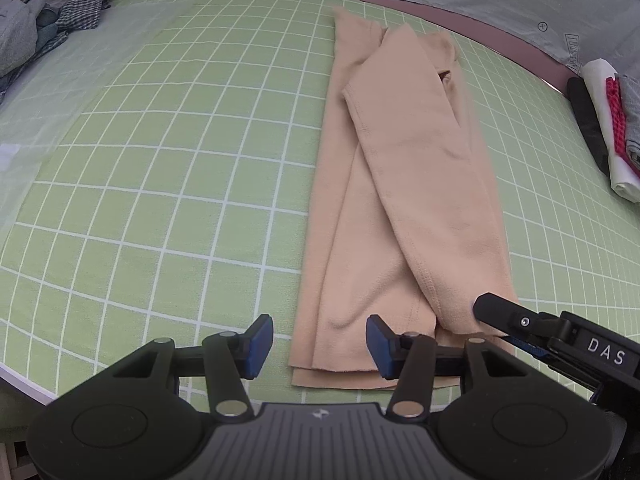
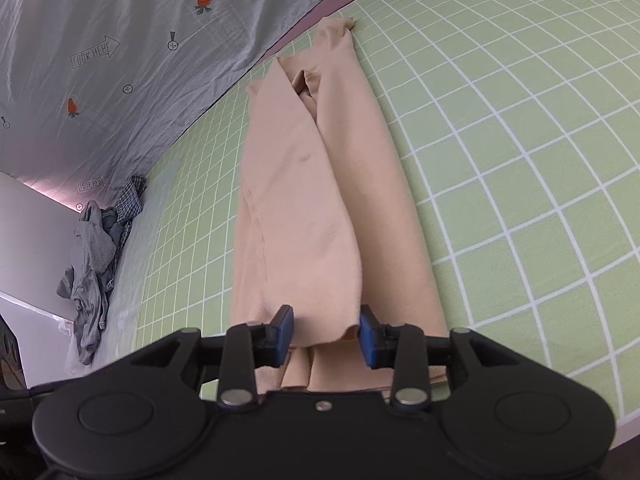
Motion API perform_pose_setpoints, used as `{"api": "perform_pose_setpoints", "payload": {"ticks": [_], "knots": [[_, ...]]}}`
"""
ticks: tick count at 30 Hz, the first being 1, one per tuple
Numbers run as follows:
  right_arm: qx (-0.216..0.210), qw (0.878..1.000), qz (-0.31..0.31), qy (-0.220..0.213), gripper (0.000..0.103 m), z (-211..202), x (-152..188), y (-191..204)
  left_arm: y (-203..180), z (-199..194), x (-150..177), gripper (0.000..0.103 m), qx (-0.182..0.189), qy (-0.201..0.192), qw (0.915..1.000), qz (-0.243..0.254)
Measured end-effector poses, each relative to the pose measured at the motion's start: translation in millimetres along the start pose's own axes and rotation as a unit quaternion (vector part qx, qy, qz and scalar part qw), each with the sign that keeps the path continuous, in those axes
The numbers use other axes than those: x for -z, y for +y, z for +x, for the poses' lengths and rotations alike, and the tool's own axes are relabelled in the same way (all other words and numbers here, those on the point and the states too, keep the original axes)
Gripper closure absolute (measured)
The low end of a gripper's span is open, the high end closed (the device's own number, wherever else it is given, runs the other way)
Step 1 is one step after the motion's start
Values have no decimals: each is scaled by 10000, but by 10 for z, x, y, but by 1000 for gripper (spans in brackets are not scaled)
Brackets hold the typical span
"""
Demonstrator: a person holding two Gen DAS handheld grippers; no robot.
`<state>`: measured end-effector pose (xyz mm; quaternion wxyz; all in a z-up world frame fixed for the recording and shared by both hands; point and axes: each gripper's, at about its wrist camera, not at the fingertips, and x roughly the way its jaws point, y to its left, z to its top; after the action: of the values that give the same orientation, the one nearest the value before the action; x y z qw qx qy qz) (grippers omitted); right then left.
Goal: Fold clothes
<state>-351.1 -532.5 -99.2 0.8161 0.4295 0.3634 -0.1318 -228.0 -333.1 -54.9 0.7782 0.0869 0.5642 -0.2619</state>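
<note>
At 6 o'clock in the left wrist view, the left gripper (image 1: 320, 346) stands wide open, holding nothing. Its blue pads (image 1: 262, 344) straddle the near left corner of the peach garment (image 1: 404, 200): one pad is over bare mat, the other over the hem. At 4 o'clock the right gripper (image 1: 496, 312) reaches in from the side, its black tip touching the near right part of the cloth.

In the right wrist view, the right gripper (image 2: 326, 338) is also spread open, with the garment's (image 2: 304, 208) near end lying between the pads (image 2: 285, 334); nothing is pinched. Whether the pads touch the cloth cannot be told.

The garment is folded into a long narrow strip on the green grid mat (image 1: 168, 184), running from 6 toward 12 o'clock, with a sleeve laid diagonally over the top layer.

Farther off in the left view, a pile of grey and checked clothes (image 1: 44, 28) sits at 10 o'clock, and a stack of folded items (image 1: 612, 120) at 2 o'clock. A grey printed sheet (image 2: 120, 48) with carrots borders the mat's far edge.
</note>
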Motion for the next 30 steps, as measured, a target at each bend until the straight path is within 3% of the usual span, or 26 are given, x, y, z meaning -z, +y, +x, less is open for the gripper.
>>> {"api": "perform_pose_setpoints", "payload": {"ticks": [4,6,7,8,10,13,14,18,23,24,27,28,29,30], "knots": [[-155,9994,305,64,61,97,-8,-23,80,-15,-14,50,-52,-7,10000,-8],[-288,9981,533,127,77,144,-11,-61,117,-16,-13,50,-71,13,10000,-24],[-397,9968,685,149,91,160,-11,-94,129,-12,-17,50,-71,22,10000,-34],[-612,9940,896,111,94,153,-7,-143,139,-6,-22,50,-67,30,10000,-45],[-1202,9833,1367,-61,95,102,5,-251,140,12,-31,50,-58,52,10000,-37],[-2019,9569,2074,-236,95,28,33,-417,95,58,-42,50,-36,101,9999,55],[-1893,9570,2186,-217,95,19,43,-458,79,74,-46,50,-29,117,9999,85],[-452,9876,1504,14,93,31,74,-371,19,135,-61,49,1,183,9996,208],[365,9966,693,-266,72,-69,32,-162,-43,202,-65,42,-37,249,9989,406],[569,9968,436,-350,70,-84,20,-98,-48,211,-61,42,-57,257,9987,443],[1213,9911,-279,-477,52,-56,11,58,-54,238,-51,42,-77,296,9983,505],[1429,9871,-513,-508,36,-42,9,108,-54,247,-49,42,-73,312,9982,510],[1642,9821,-746,-539,28,-27,8,157,-57,261,-49,41,-67,324,9981,521],[1747,9790,-898,-538,28,-14,8,182,-66,279,-53,41,-65,332,9980,536]]}}
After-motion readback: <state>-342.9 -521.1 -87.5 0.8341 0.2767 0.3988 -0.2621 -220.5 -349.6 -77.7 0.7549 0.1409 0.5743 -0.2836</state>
